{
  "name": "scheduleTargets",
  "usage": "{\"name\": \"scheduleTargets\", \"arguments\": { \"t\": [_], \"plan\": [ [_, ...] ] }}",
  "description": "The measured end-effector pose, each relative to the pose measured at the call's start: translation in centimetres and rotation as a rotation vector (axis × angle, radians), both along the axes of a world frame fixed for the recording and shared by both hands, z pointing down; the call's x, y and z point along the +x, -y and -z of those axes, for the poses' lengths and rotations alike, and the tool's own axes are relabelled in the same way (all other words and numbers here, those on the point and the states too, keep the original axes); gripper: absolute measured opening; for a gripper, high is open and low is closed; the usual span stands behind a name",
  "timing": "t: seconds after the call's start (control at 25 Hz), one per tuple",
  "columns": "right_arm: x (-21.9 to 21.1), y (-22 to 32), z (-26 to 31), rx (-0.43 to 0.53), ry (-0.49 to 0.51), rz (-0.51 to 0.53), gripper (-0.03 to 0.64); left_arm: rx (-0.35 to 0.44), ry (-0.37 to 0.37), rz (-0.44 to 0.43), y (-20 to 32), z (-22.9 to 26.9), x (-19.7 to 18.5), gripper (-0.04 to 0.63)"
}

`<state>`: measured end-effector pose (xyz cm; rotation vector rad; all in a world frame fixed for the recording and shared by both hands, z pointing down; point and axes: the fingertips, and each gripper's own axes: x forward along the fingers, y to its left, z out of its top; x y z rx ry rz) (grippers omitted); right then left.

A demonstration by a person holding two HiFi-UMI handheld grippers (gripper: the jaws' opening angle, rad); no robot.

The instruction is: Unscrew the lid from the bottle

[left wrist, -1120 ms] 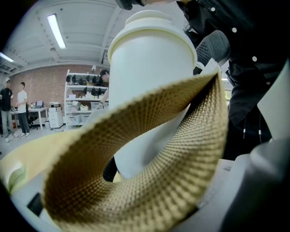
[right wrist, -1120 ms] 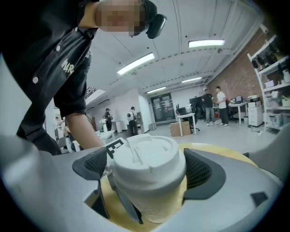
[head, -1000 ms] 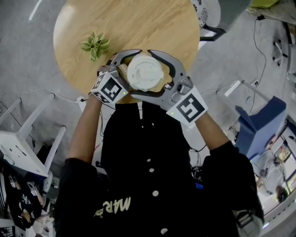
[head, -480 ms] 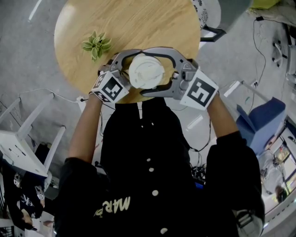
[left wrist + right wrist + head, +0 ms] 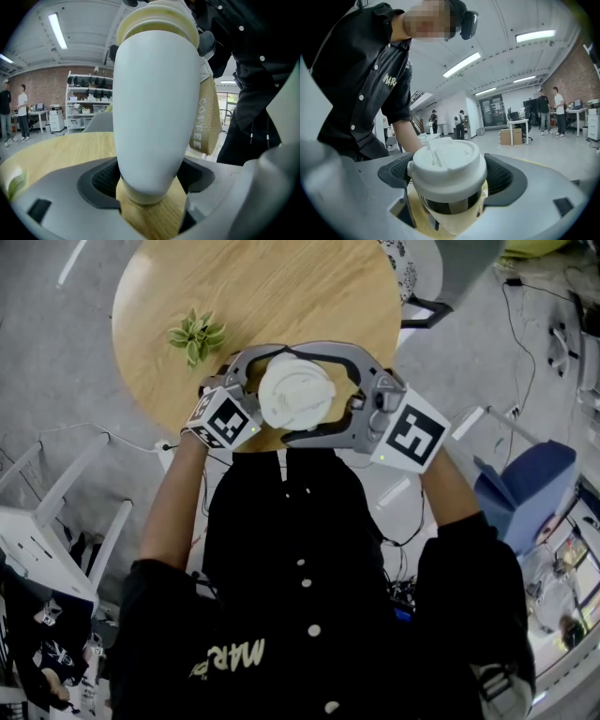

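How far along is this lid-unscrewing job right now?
Done: the left claw clamps the bottle low on its body. In hand: the right claw is closed around the lid. Left: the lid sits on the neck, so it must be twisted loose and lifted off.

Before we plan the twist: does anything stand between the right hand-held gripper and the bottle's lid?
Nothing visible does. The lid sits directly between the pads of the right hand-held gripper, with nothing else in the gap.
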<state>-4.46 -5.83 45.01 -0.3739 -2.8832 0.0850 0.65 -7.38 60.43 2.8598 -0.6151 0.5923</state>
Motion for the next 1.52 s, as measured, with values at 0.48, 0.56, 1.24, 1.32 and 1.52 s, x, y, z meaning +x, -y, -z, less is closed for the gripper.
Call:
{"name": "scheduleTargets", "arguments": {
  "t": [0.48,0.56,1.24,1.32,1.52],
  "plan": [
    [2.0,1.0,9.3,-0.109,0.075,-0.238,0.466,-0.038,0.049,0.107,-1.3,2.8,-3.6,0.376],
    [2.4,1.3,11.0,-0.12,0.103,-0.282,0.466,-0.05,0.047,0.127,-2.3,3.8,-4.8,0.376],
    [9.3,5.9,20.0,-0.034,0.244,-0.745,0.466,0.182,-0.033,0.559,-3.1,25.7,-13.6,0.005],
    [10.4,6.2,20.5,-0.02,0.248,-0.795,0.467,0.201,-0.033,0.631,-2.7,28.1,-14.5,0.005],
    [13.6,6.5,22.4,0.037,0.263,-0.936,0.466,0.236,-0.046,0.765,-2.9,32.9,-16.1,0.005]
  ]
}}
